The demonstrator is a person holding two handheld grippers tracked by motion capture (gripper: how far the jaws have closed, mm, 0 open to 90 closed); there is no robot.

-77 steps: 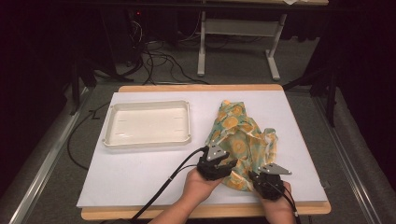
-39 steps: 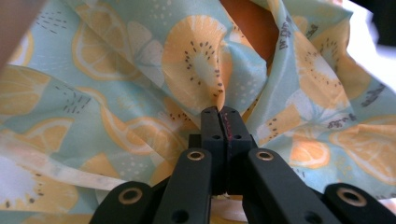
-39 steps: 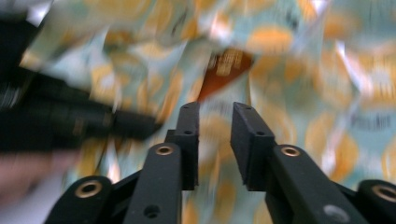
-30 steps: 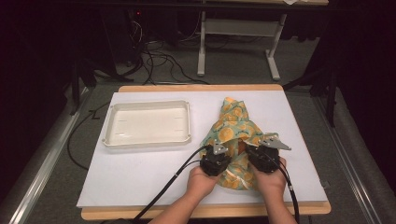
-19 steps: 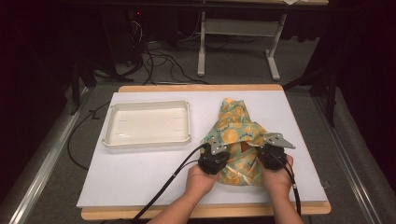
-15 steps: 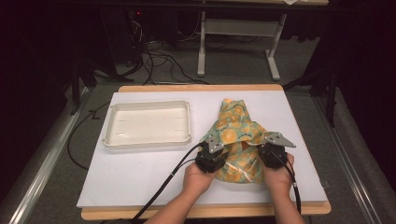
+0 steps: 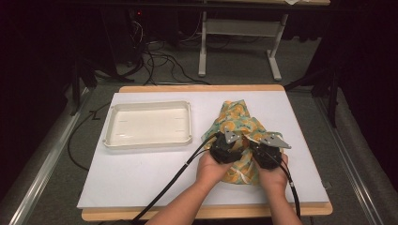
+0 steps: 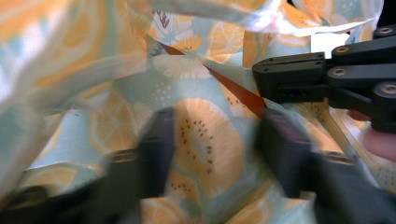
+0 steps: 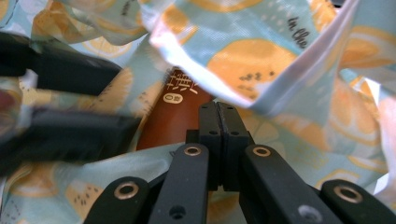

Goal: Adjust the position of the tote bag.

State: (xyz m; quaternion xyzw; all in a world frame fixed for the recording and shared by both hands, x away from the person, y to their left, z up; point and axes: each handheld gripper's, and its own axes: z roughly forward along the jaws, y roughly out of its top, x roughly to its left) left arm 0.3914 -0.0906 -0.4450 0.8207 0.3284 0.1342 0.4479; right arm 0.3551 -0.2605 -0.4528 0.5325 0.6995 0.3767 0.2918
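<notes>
Tongs (image 7: 244, 144) amid crumpled lemon-print cloth (image 7: 238, 123)

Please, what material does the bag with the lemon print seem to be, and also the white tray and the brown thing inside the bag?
The bag looks like thin woven cloth, matte; it folds and creases softly. The white tray seems to be hard plastic, smooth, with a slight sheen and a moulded rim. The brown thing looks like a glossy printed packet or wrapper, maybe plastic film; too little shows to be sure.
</notes>
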